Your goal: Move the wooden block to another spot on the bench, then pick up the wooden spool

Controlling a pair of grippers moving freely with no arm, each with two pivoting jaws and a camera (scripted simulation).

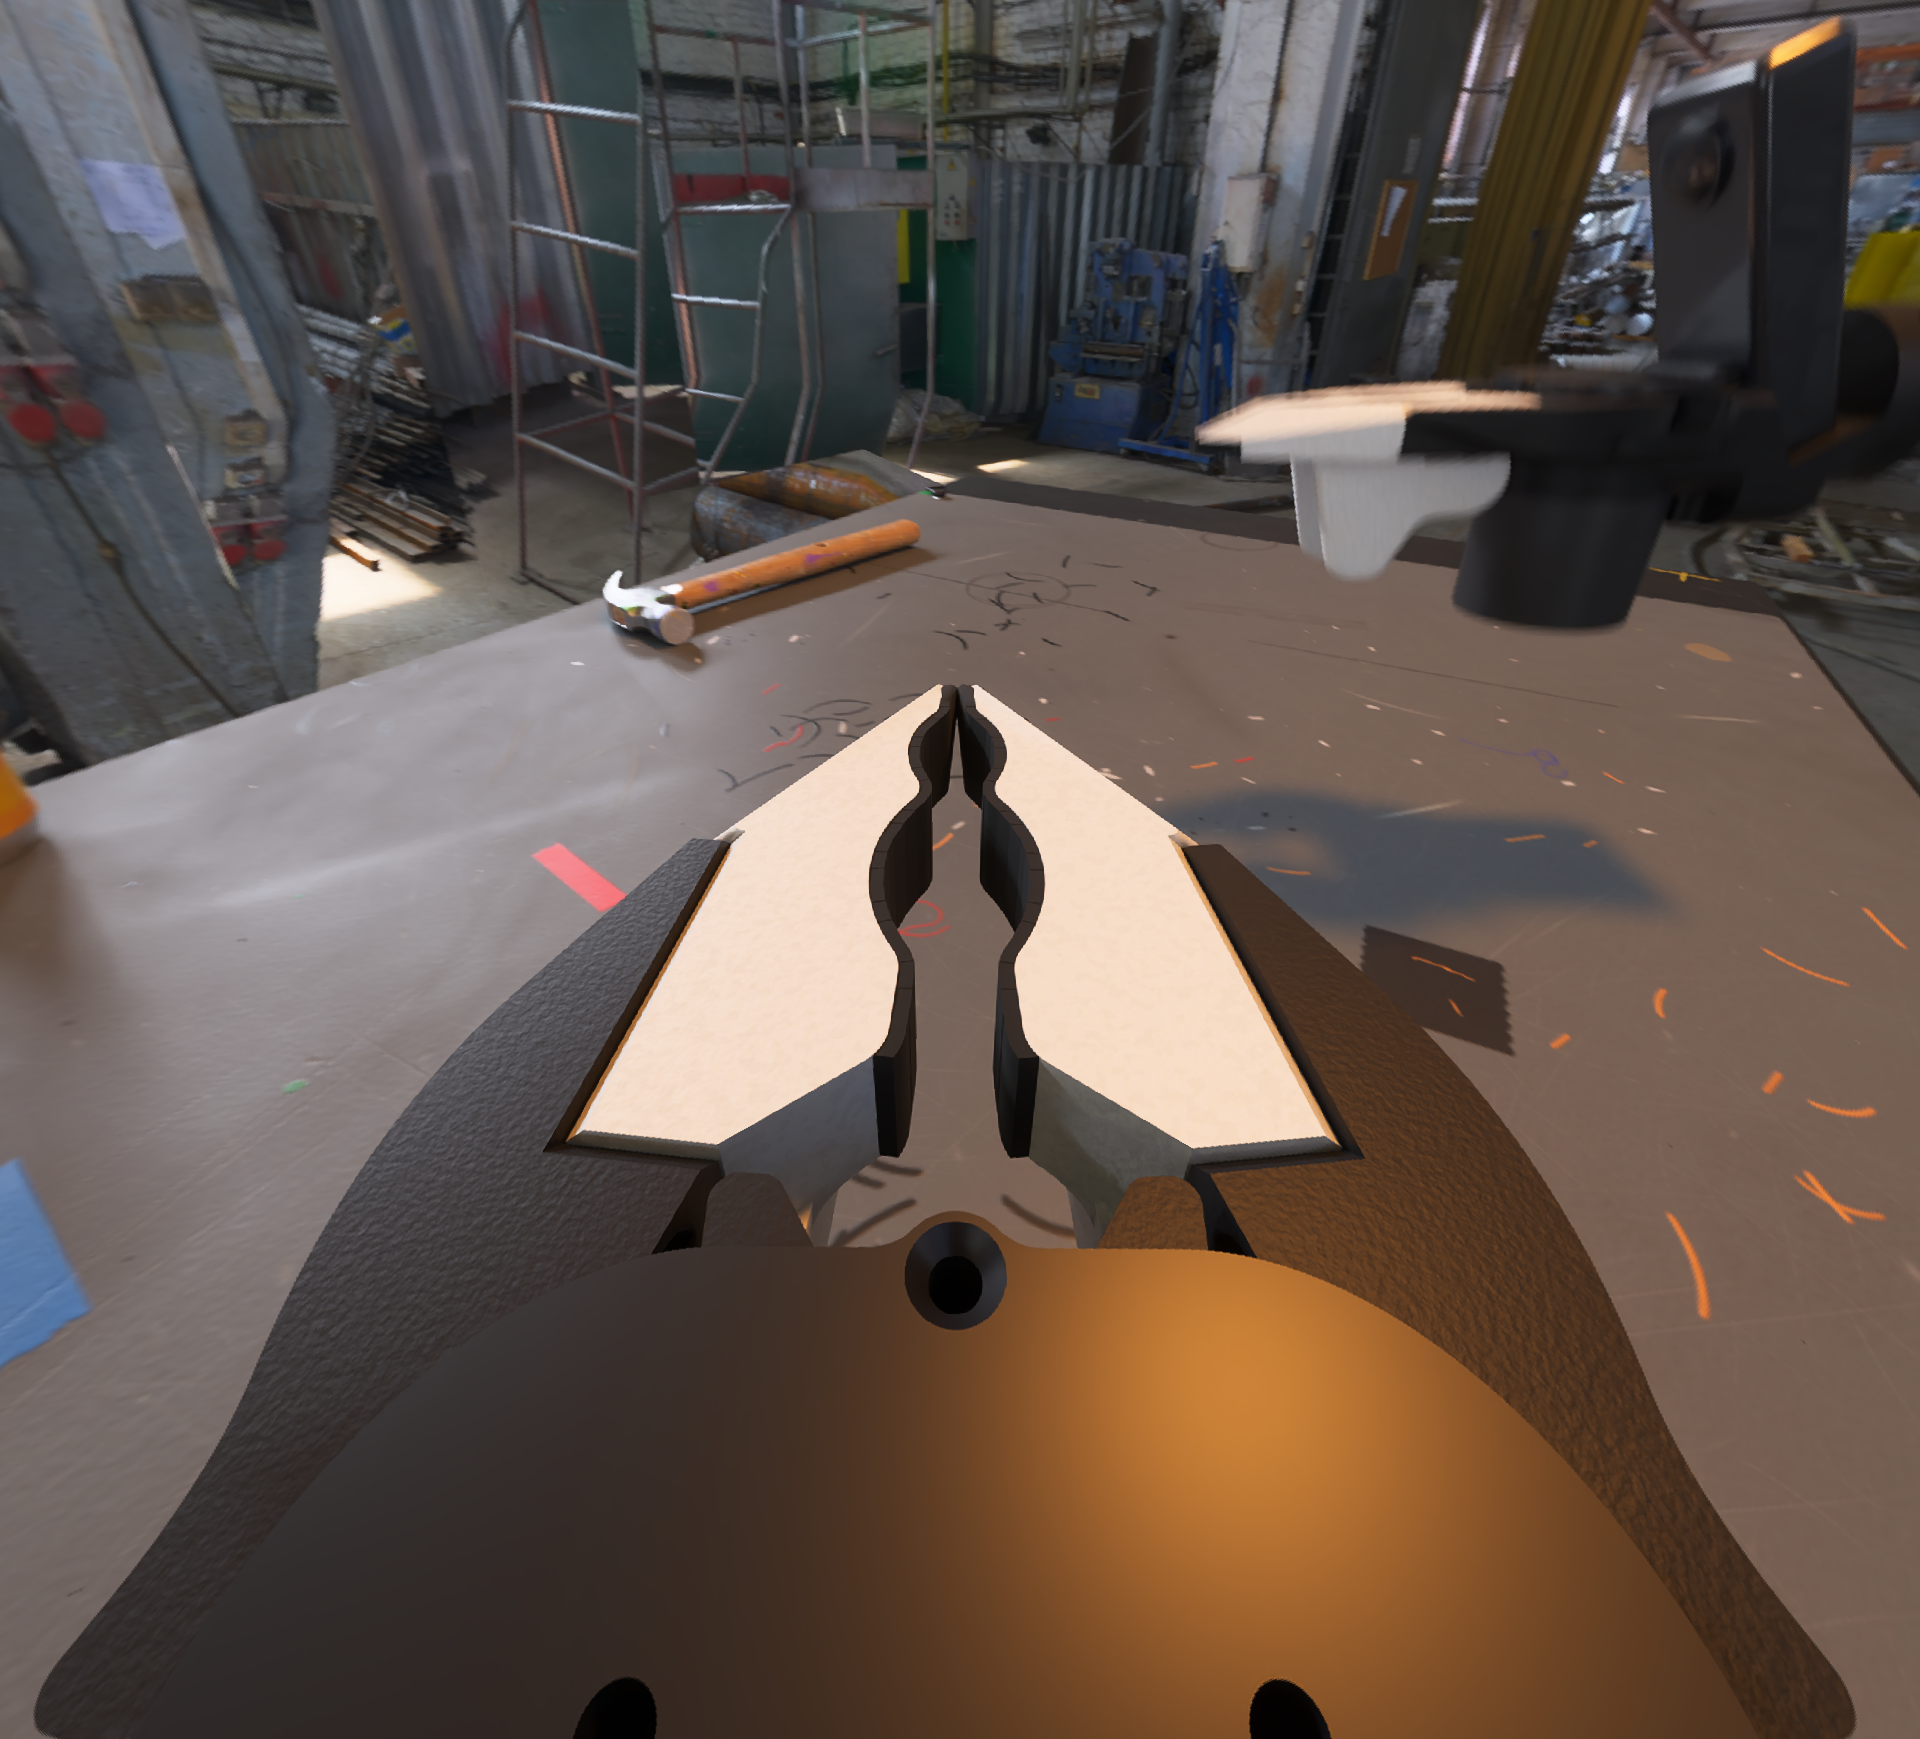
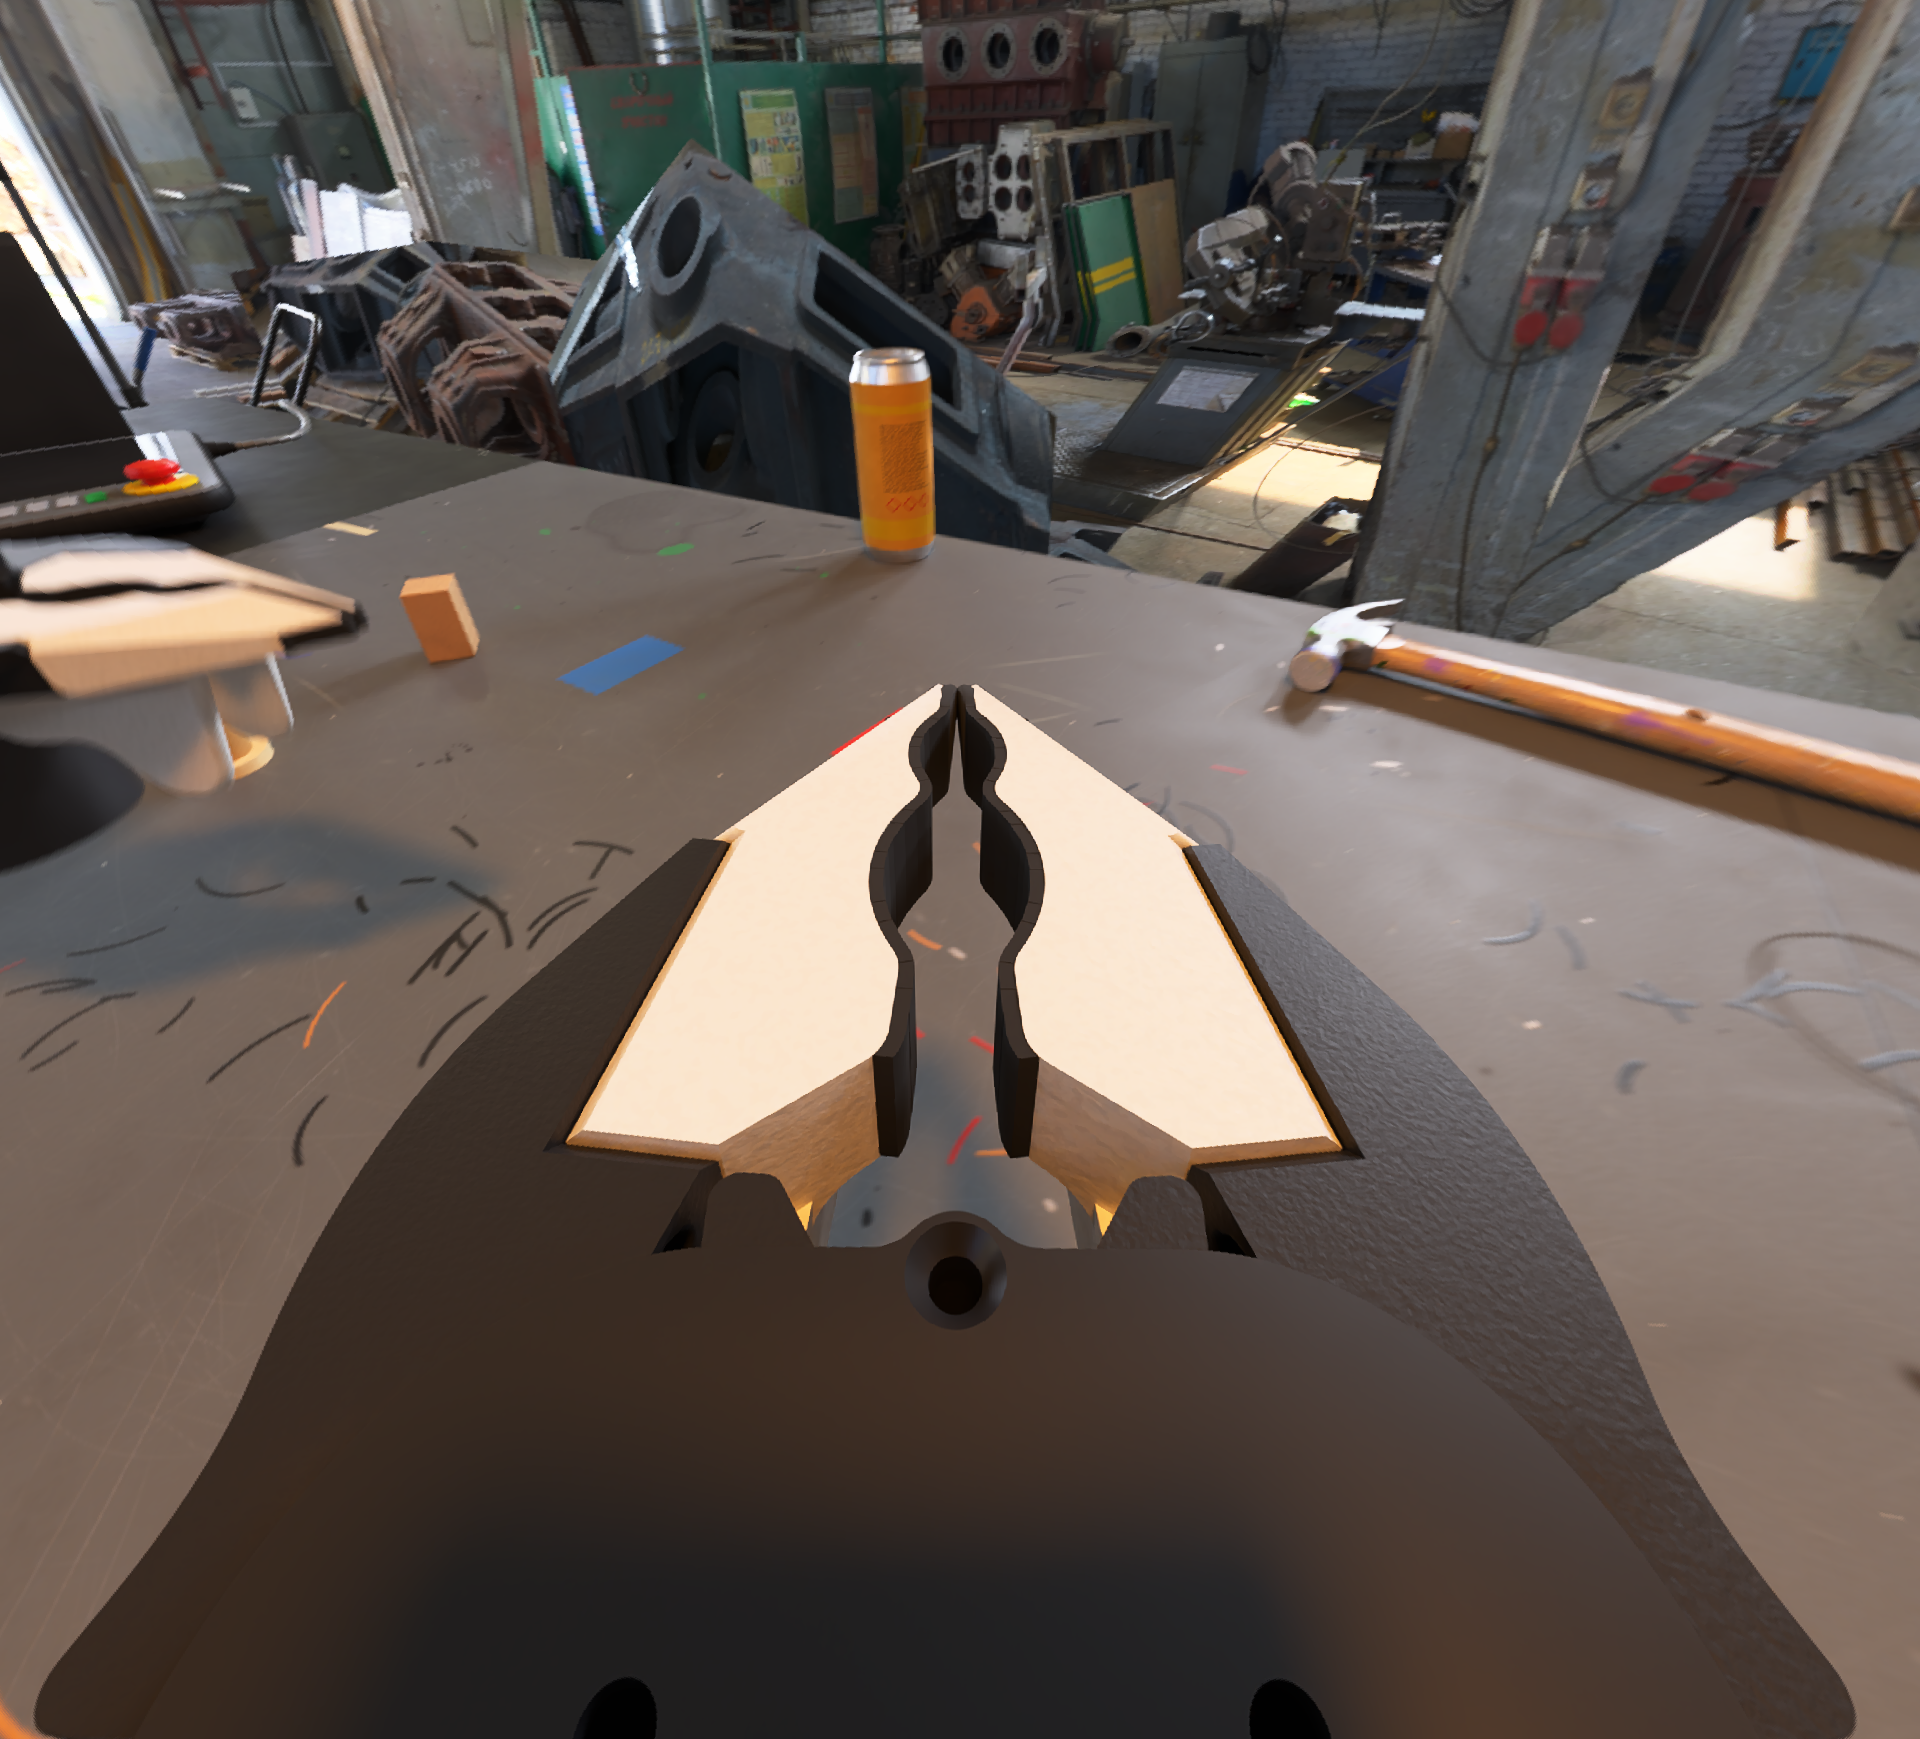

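Note:
The wooden block point(image 2: 440, 617) is a small tan brick standing on the brown bench point(image 2: 1351, 962) at the far left, in the right wrist view only. My left gripper point(image 1: 956, 694) is shut and empty above the bench; it also shows in the right wrist view point(image 2: 343, 619), just left of the block. A small pale round wooden piece point(image 2: 252, 751), perhaps the spool, peeks out beneath it, mostly hidden. My right gripper point(image 2: 956, 694) is shut and empty; in the left wrist view it point(image 1: 1210, 432) hovers at the upper right.
A hammer point(image 1: 769, 572) point(image 2: 1558, 702) lies near the bench's far edge. An orange can point(image 2: 891, 453) stands at the far edge. A blue tape strip point(image 2: 620, 663) and a red one point(image 1: 577, 874) lie flat. A control pendant point(image 2: 104, 484) sits at the far left.

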